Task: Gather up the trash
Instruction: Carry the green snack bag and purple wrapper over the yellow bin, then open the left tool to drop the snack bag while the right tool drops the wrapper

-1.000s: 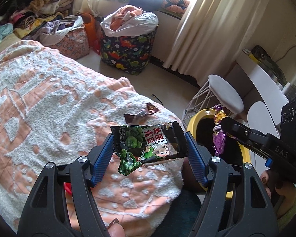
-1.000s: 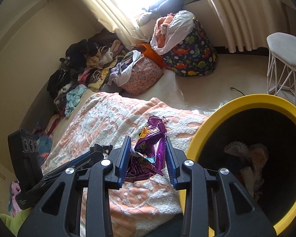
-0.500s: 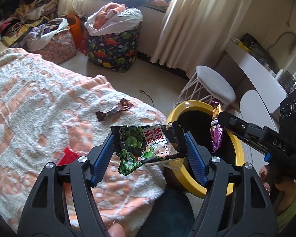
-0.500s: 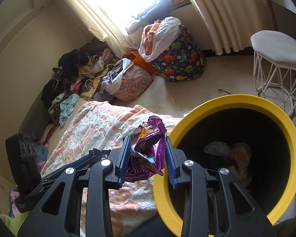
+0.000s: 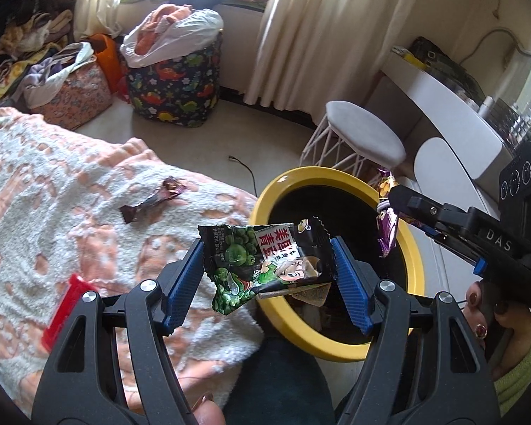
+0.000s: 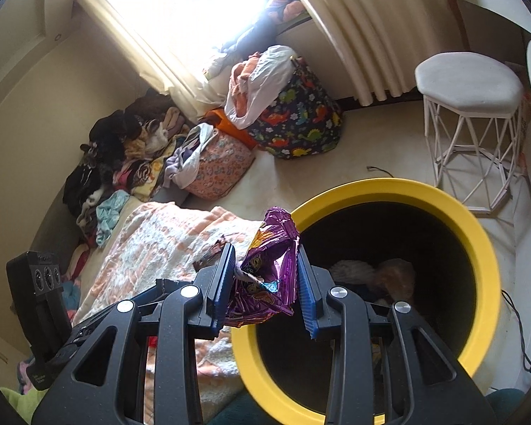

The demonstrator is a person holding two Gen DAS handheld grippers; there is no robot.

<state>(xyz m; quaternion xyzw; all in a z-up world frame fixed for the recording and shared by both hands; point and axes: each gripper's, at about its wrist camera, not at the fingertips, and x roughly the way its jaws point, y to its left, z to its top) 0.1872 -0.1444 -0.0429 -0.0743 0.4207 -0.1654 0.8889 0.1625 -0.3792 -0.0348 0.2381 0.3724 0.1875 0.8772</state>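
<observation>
Now, leftmost from the yellow-rimmed bin (image 5: 336, 347): brown candy wrapper (image 5: 152, 200) and red wrapper (image 5: 65, 306) lying on the blanket (image 5: 35, 177), well clear of either tool. Next, left gripper (image 5: 267, 265) clamped on the green pea packet (image 5: 265, 258), long axis spanning pad to pad, hanging over the bin's near rim, partly above blanket. Rightmost, right gripper (image 6: 265, 276) pinching the purple foil wrapper (image 6: 269, 276), upright, just inside the bin's left rim. Likely nearer a clean drop: right.
</observation>
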